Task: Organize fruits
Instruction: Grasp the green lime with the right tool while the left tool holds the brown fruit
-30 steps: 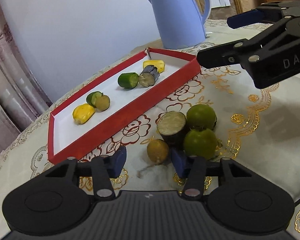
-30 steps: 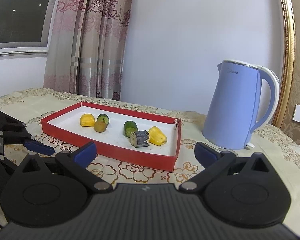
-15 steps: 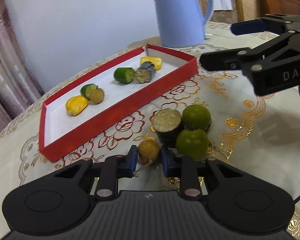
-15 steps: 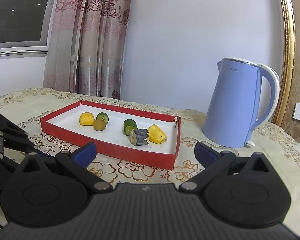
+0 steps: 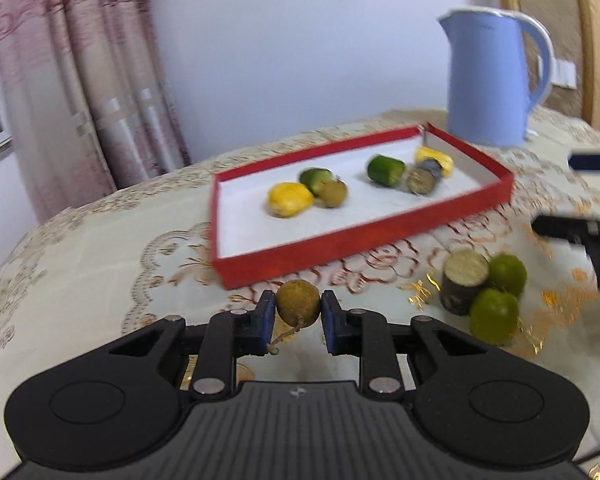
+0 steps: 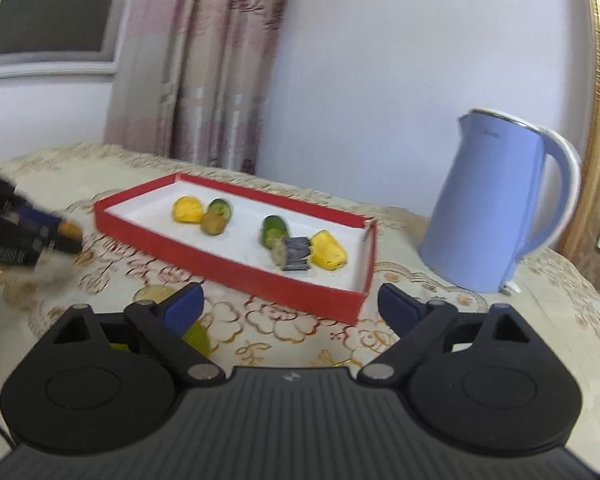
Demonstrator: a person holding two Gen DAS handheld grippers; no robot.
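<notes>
1. The brown longan (image 5: 298,303) is pinched in the left gripper (image 5: 297,316), just short of the red tray (image 5: 364,240) at 12 o'clock.
2. Six pieces are already in the tray.
3. Two green fruits (image 5: 494,316) and a dark stub (image 5: 462,282) wait at 3 o'clock.
4. The right gripper (image 6: 290,306) is closing on nothing.

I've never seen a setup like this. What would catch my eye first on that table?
Probably the red tray mid-table, with yellow, green and brown fruit pieces on its white floor, and the tall blue kettle to its right. Up close, the left gripper pinches a small brown fruit, while two green fruits wait on the cloth.
</notes>
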